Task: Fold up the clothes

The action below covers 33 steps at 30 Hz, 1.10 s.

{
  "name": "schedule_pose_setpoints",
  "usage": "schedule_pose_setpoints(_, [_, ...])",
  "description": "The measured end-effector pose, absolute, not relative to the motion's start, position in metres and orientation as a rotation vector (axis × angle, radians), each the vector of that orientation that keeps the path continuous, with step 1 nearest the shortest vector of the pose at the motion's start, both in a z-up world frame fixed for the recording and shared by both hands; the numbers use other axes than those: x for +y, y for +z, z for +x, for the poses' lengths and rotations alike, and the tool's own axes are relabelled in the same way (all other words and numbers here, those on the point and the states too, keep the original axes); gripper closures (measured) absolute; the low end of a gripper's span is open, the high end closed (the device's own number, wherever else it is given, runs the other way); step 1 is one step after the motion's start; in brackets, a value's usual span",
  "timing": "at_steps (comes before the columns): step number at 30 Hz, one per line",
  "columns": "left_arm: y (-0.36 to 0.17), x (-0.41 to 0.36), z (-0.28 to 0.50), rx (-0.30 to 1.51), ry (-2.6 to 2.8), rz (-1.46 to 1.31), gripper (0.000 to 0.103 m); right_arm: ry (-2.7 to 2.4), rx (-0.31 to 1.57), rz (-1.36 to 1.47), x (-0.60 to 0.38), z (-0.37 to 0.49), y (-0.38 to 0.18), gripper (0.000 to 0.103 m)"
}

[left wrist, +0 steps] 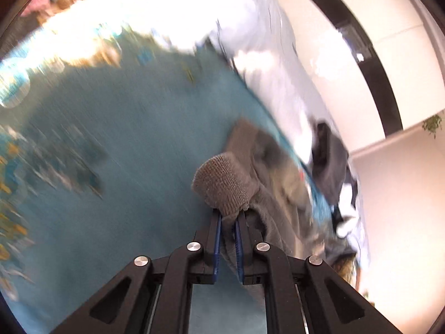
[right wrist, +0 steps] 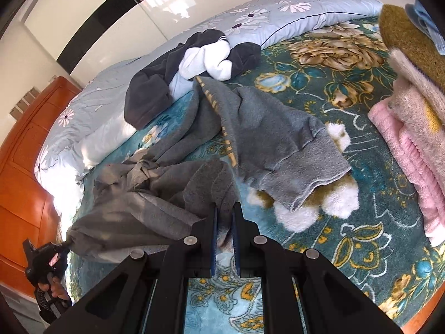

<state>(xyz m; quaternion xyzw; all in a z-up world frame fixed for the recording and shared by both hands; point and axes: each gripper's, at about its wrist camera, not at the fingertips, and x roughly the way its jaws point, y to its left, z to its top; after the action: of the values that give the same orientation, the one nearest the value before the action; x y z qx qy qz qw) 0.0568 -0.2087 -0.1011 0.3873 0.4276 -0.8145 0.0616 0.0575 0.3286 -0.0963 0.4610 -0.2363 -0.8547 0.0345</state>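
A grey sweatshirt [right wrist: 267, 133] with a gold stripe lies crumpled on the teal floral blanket [right wrist: 361, 239]. My right gripper [right wrist: 224, 208] is shut on a grey fold of it near the middle. My left gripper [left wrist: 228, 214] is shut on a ribbed grey cuff [left wrist: 219, 186] of the same sweatshirt; in the right wrist view it shows at the far left [right wrist: 59, 247], with the cloth stretched toward it. The left wrist view is motion-blurred.
A dark and white garment pile [right wrist: 194, 64] lies on the pale blue floral quilt [right wrist: 278, 14] at the back. Folded pink and mustard clothes [right wrist: 411, 128] are stacked at right. An orange wooden headboard [right wrist: 25, 161] stands at left.
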Motion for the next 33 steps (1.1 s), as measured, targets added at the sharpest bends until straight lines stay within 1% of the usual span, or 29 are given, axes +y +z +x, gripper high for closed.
schedule_pose_setpoints(5, [-0.061,-0.273,0.109,1.151,-2.429,0.97,0.094,-2.457,-0.641,1.425,0.273,0.067,-0.106,0.093])
schedule_pose_setpoints(9, [-0.056,-0.319,0.153,1.021,-2.336,0.914,0.094,-2.292,-0.581,1.439,0.218,0.076,-0.122,0.093])
schedule_pose_setpoints(10, [-0.061,-0.33,0.157,1.028,-2.296,0.917,0.094,-2.261,-0.552,1.449,0.207,0.077,-0.126,0.093])
schedule_pose_setpoints(12, [-0.078,-0.349,0.166,1.099,-2.225,0.942,0.094,-2.213,-0.498,1.471,0.188,0.079,-0.134,0.093])
schedule_pose_setpoints(13, [-0.086,-0.353,0.168,1.137,-2.202,0.96,0.094,-2.214,-0.493,1.477,0.187,0.08,-0.135,0.093])
schedule_pose_setpoints(14, [-0.091,-0.352,0.167,1.135,-2.193,0.973,0.094,-2.216,-0.49,1.482,0.187,0.081,-0.137,0.093])
schedule_pose_setpoints(17, [-0.106,-0.35,0.166,1.129,-2.17,1.012,0.094,-2.238,-0.554,1.447,0.203,0.087,-0.13,0.09])
schedule_pose_setpoints(19, [-0.107,-0.347,0.166,1.149,-2.169,1.016,0.094,-2.284,-0.582,1.429,0.219,0.089,-0.124,0.087])
schedule_pose_setpoints(21, [-0.105,-0.347,0.162,1.171,-2.17,1.012,0.094,-2.334,-0.619,1.419,0.237,0.089,-0.119,0.081])
schedule_pose_setpoints(33, [-0.094,-0.341,0.149,1.17,-2.199,1.036,0.094,-2.351,-0.631,1.496,0.237,0.035,-0.134,0.081])
